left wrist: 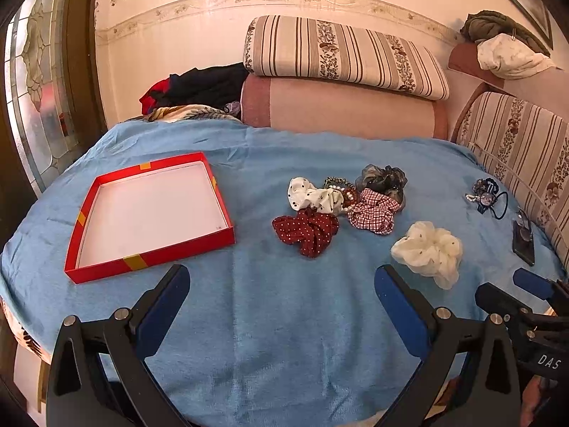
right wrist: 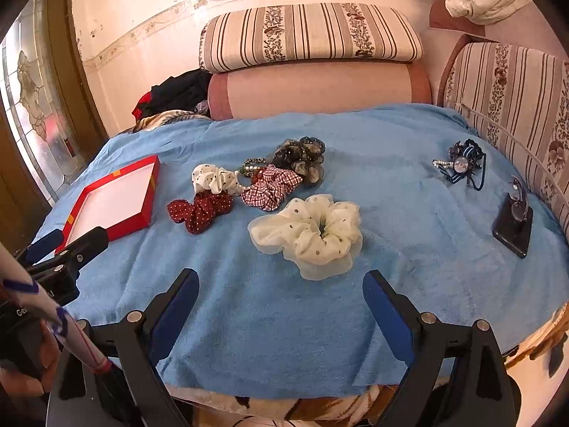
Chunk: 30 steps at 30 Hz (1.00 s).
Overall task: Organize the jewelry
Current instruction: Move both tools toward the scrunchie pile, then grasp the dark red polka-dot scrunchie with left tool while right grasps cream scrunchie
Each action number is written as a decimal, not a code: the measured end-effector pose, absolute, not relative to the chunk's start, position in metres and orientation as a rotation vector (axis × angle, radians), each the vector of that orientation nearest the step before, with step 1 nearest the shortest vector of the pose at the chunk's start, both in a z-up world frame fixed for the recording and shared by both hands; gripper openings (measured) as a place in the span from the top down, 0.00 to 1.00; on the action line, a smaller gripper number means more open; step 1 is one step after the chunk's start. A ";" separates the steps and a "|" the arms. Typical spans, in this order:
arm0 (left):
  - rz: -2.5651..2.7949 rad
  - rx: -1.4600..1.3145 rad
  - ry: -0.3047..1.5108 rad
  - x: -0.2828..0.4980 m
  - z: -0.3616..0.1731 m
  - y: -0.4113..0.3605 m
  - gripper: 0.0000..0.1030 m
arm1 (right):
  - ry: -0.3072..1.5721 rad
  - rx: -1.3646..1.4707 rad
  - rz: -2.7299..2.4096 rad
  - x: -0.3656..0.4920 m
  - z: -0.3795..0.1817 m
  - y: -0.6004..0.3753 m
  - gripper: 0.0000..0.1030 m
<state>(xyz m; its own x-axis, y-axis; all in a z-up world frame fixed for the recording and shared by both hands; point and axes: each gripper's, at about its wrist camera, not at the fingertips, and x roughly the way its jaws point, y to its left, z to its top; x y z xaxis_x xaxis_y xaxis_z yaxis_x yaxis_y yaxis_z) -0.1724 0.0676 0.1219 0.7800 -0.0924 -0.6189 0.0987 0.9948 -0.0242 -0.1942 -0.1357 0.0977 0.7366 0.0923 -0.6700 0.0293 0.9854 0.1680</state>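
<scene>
A shallow red box (left wrist: 153, 252) (right wrist: 140, 213) with a white floor lies empty on the blue cloth at the left. To its right is a cluster: a white dotted scrunchie (left wrist: 313, 197) (right wrist: 215, 179), a dark red dotted one (left wrist: 307, 231) (right wrist: 199, 210), a red checked one (left wrist: 373, 211) (right wrist: 270, 186), a grey sheer one (left wrist: 386, 179) (right wrist: 302, 158) and a pearl bracelet (left wrist: 346, 194). A cream scrunchie (left wrist: 428, 251) (right wrist: 313, 233) lies apart, nearer. Blue hair ties with pearls (left wrist: 485, 195) (right wrist: 462, 163) sit far right. My left gripper (left wrist: 282, 283) and right gripper (right wrist: 281, 284) hover open, holding nothing.
A black phone with a clear stand (left wrist: 522, 236) (right wrist: 515, 219) lies near the cloth's right edge. Striped cushions (left wrist: 341, 55) (right wrist: 515, 96) border the back and right. The right gripper's fingers (left wrist: 533, 283) show at the left view's right edge. A hand (right wrist: 21, 363) holds the left gripper.
</scene>
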 end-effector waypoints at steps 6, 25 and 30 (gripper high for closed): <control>-0.110 0.010 0.688 -0.169 0.118 0.066 0.00 | 0.758 0.188 0.039 -0.191 0.092 -0.139 0.07; -0.277 -0.135 0.843 -0.056 0.105 0.095 0.20 | 0.814 0.296 -0.020 -0.169 0.069 -0.180 0.11; -0.328 -0.107 0.890 -0.030 0.079 0.076 0.28 | 0.821 0.302 -0.043 -0.165 0.064 -0.188 0.11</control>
